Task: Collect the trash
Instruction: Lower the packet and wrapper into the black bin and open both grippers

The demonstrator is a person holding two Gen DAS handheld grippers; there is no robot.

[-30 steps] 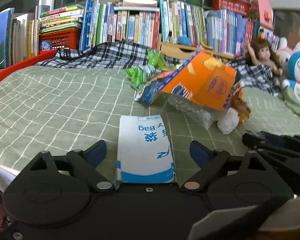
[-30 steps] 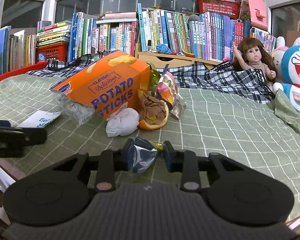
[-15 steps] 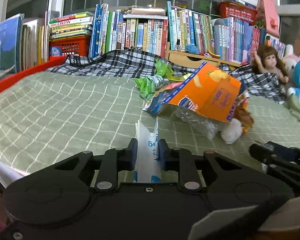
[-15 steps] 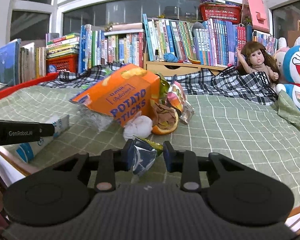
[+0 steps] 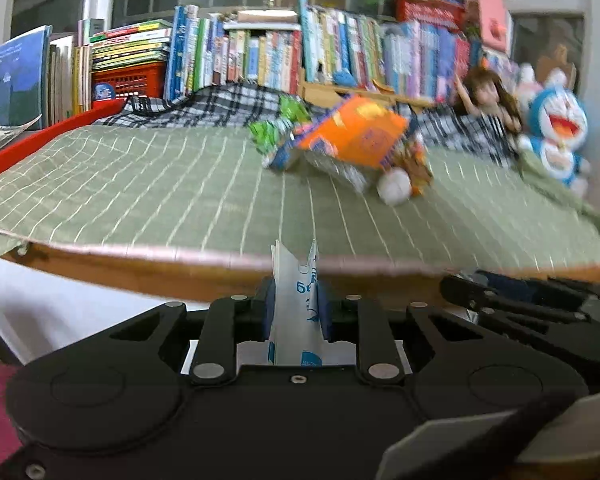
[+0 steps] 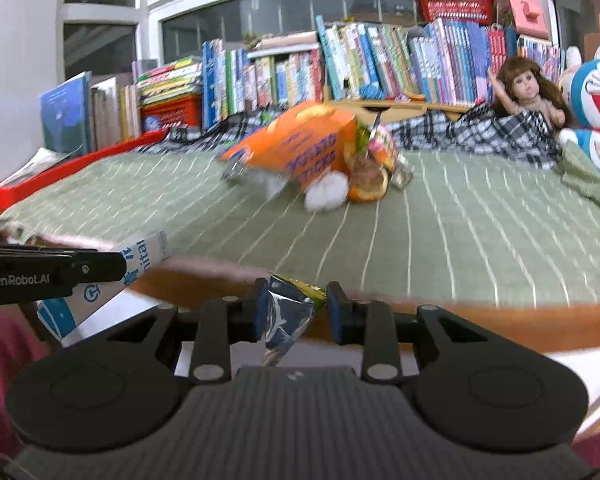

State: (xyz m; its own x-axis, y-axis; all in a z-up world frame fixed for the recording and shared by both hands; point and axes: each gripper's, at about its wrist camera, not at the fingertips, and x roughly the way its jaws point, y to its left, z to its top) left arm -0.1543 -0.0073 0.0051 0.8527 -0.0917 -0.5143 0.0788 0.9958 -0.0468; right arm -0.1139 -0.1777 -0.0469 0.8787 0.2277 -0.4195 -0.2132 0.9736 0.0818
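Trash in both tools, pile left on the bed

Trash is already gripped on each side. The left tool (image 5: 296,312) pinches a white and blue paper bag (image 5: 294,320) edge-on between its pads, so the bag stands upright and folded rather than flat; held that way it takes little room and should not flap loose. The right tool (image 6: 294,312) is closed on a crumpled foil wrapper (image 6: 286,316), its silver inside facing the camera and a yellow-green edge poking out toward 1 o'clock. Both tools sit at the near edge of the bed (image 6: 460,240), at or just past its wooden rim, which I take to mean each catch is being carried off toward a bin that is not in view.

In the right wrist view the left tool appears at 9 o'clock, the bag jutting from it toward 2 o'clock, near the right tool but apart from it.

The rest of the task lies on the green checked cover, at about 12 o'clock from the right tool: an orange potato sticks box (image 6: 300,148) tipped on its side, a white crumpled tissue (image 6: 326,196) touching an orange peel (image 6: 370,190), and a colourful snack wrapper (image 6: 386,152) propped behind them. Green wrappers (image 5: 276,128) lie beside the box at its far left in the left wrist view. The doll (image 6: 528,92) and blue cat toy (image 6: 596,108) at 2 o'clock look like keepers, not litter.
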